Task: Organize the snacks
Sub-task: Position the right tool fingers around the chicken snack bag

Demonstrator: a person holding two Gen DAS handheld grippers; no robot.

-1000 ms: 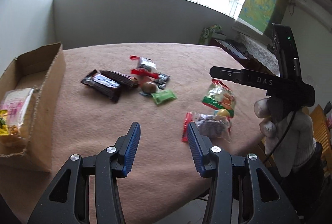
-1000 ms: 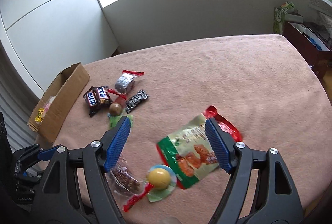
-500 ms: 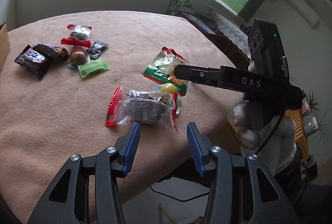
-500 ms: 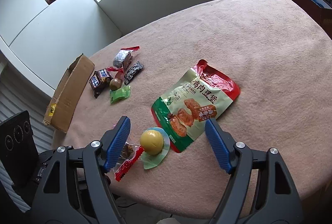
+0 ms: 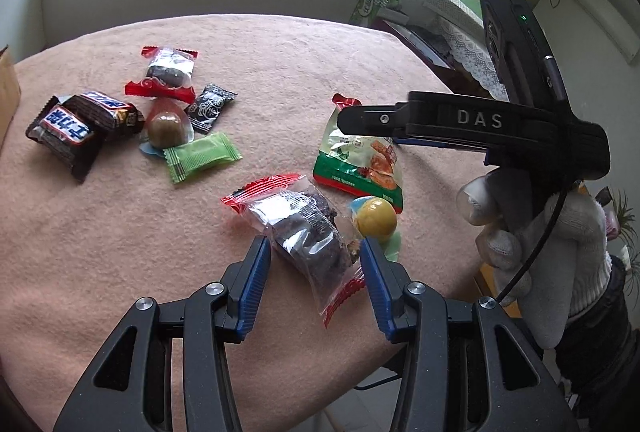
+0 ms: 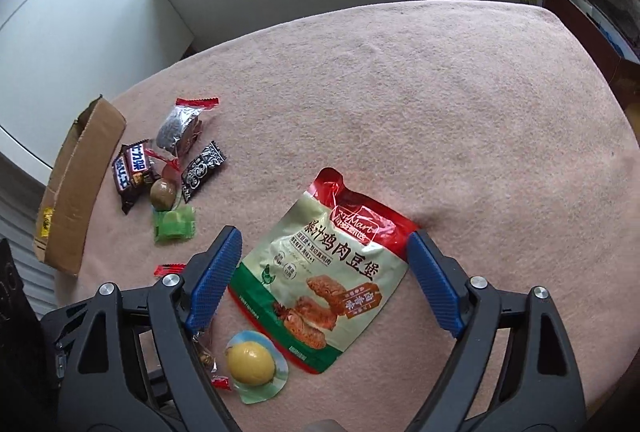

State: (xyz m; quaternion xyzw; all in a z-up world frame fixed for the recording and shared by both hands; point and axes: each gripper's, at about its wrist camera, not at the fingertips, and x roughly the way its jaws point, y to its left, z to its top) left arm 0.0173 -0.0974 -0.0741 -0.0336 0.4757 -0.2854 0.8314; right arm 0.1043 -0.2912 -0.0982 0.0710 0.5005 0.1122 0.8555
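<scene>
A clear bag of dark snack with red ends lies on the pink tablecloth near the front edge. My left gripper stands open astride it, its blue pads just clear of the wrapper. A green and red pouch lies flat to the right. My right gripper hangs over it, jaws opening, one pad on each side and neither touching. In the left wrist view the right gripper shows side-on over that pouch. A yellow jelly cup sits between bag and pouch.
A cluster lies further left: a green candy, a brown jelly cup, a black packet, chocolate bars and another clear bag. A cardboard box stands at the left edge. A gloved hand holds the right gripper.
Both grippers came down towards the table. The left one swung right until the clear bag lay between its jaws. The right one closed in over the pouch and its jaws widened.
</scene>
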